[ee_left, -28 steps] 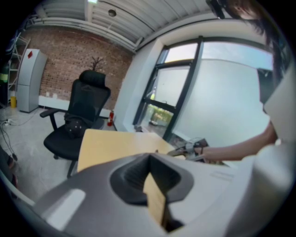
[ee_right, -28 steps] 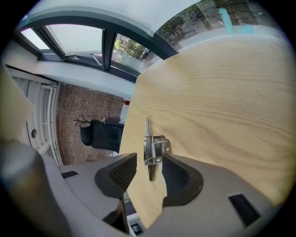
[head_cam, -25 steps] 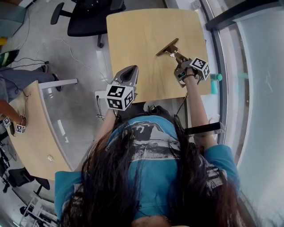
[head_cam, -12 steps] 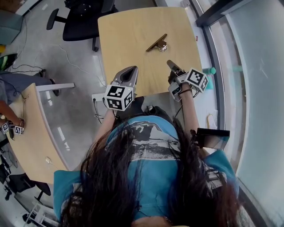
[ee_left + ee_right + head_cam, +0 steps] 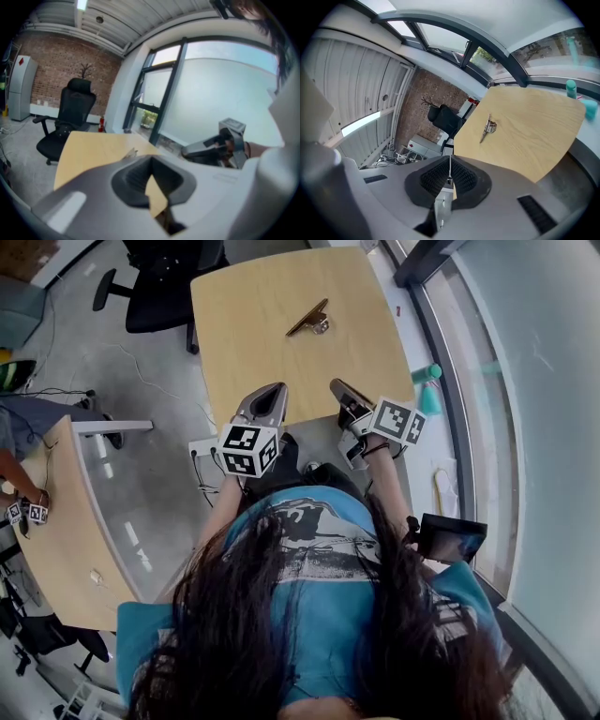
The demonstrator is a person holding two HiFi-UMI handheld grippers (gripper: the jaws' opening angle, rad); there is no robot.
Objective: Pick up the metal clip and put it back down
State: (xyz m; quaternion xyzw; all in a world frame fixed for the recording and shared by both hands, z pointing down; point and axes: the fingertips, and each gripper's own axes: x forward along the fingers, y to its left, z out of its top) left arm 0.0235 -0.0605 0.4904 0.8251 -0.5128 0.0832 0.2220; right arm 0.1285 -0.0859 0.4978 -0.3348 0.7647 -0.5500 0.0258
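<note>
head view looks down on a light wooden table (image 5: 281,362) with the metal clip (image 5: 309,319) lying on its far half, toward 12 o'clock, touching nothing but the tabletop. both grippers sit at the table's near edge, toward 6 o'clock, well apart from the clip. the left gripper (image 5: 274,390) points up the picture with the clip at about 1 o'clock from its tips. the right gripper (image 5: 338,388) has the clip at about 11 o'clock. each carries its cube of square markers at the wrist end.

left gripper view shows the left gripper (image 5: 151,161) with its 2 jaws brought together at the tips and nothing between them. the table (image 5: 89,150) spreads out beyond, and a black office chair (image 5: 70,117) stands at 10 o'clock.

right gripper view shows the right gripper (image 5: 450,173) with its ribbed pads pressed flat against each other, empty. the clip (image 5: 488,127) lies on the table (image 5: 534,122) at about 1 o'clock from the jaw tips, long side pointing away from the camera. the chair (image 5: 447,119) is at 12 o'clock past the table's far edge, and a teal bottle (image 5: 571,89) stands off the table at 2 o'clock.
</note>
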